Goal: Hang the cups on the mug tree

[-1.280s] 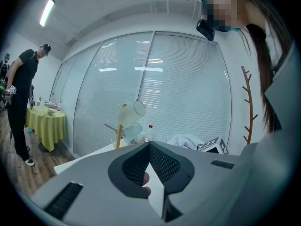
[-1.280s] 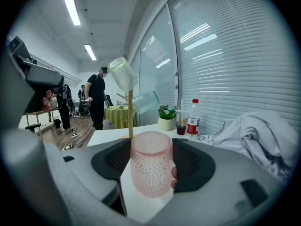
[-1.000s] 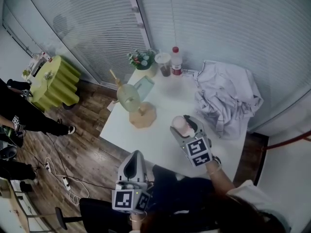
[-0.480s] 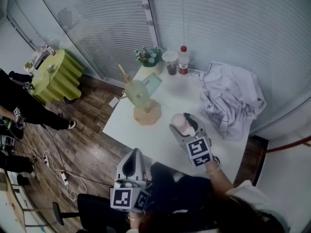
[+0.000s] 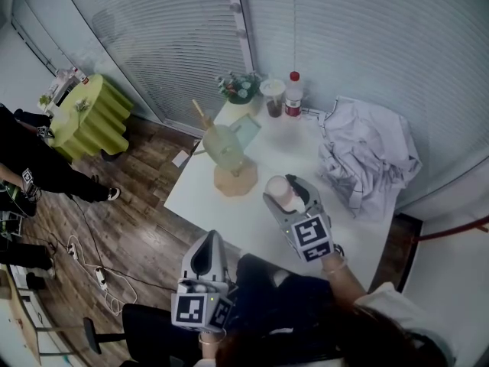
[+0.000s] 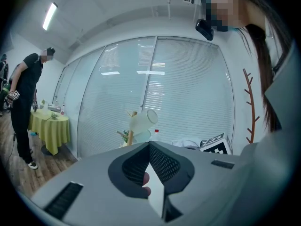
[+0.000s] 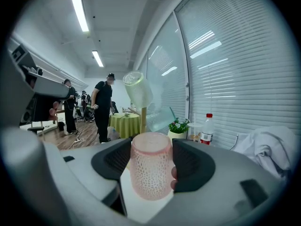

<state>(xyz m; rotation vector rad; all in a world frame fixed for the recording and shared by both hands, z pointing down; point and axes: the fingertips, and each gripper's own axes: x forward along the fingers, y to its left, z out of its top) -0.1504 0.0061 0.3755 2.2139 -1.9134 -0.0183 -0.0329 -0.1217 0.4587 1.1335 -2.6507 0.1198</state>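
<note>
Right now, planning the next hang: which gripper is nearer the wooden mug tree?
Right. The right gripper, shut on a pink dimpled cup, is beside the wooden mug tree; the left gripper sits off the white table's edge.

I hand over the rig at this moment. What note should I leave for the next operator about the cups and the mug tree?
Right claw: shut on the pink cup, over the table.
Left claw: shut, empty, off the table.
Mug tree stands on the table; green cup hangs on it; blue-green cup seems hung too.
Left to do: hang the pink cup.
</note>
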